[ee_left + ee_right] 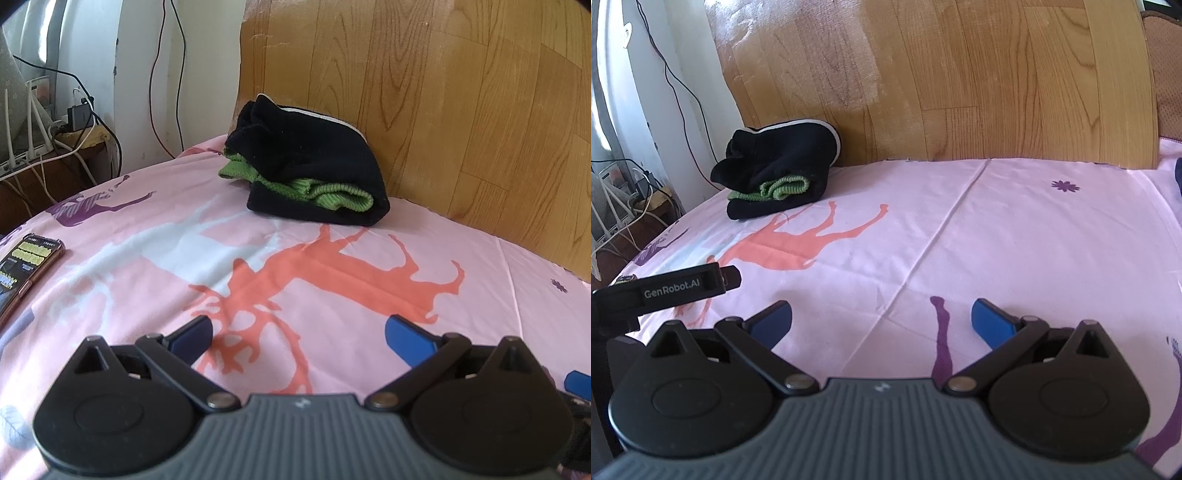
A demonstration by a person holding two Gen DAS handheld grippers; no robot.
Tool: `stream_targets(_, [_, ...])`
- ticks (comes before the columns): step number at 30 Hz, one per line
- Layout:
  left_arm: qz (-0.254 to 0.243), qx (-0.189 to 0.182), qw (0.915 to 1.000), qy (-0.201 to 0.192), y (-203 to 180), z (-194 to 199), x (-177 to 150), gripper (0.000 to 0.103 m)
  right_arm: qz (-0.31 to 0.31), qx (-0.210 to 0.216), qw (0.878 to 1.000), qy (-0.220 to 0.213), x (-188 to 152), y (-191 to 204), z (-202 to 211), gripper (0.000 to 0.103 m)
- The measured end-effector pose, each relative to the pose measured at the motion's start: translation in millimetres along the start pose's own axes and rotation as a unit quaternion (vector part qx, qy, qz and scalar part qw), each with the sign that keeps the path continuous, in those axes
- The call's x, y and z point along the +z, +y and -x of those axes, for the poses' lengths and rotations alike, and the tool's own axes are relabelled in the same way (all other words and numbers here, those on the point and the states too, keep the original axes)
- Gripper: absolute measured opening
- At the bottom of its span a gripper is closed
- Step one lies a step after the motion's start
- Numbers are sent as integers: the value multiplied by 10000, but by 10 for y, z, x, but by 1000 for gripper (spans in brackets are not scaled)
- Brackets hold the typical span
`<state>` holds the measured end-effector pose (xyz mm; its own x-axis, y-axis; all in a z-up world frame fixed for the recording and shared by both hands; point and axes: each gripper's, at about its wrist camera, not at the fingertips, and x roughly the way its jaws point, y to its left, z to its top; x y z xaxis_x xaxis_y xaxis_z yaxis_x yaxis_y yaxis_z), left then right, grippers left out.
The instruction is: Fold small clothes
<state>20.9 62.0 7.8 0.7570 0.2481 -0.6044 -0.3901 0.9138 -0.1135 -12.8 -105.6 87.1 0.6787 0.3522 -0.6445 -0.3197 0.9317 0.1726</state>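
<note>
A small black garment with green ribbed trim [306, 162] lies folded in a bundle on the pink deer-print sheet [369, 240], against the wooden headboard. It also shows in the right wrist view [775, 173] at the far left. My left gripper [299, 332] is open and empty, low over the sheet, well short of the bundle. My right gripper [881, 317] is open and empty over the sheet, to the right of the bundle. The left gripper's body [665, 286] shows at the left edge of the right wrist view.
A phone [26, 269] lies on the sheet at the left edge. The wooden headboard [443, 110] stands behind the bed. Cables and a router [33, 122] sit beyond the bed's left edge by the wall.
</note>
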Motion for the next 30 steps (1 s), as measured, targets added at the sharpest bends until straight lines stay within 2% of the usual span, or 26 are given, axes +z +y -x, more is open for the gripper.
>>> stream_targets(16, [58, 41, 9999, 145, 11, -37, -1, 103, 28, -22, 10000, 7, -5, 11, 5, 103])
stream_targets(30, [-92, 162, 9996, 234, -34, -61, 0, 103, 160, -74, 9998, 62, -4, 35, -3, 103])
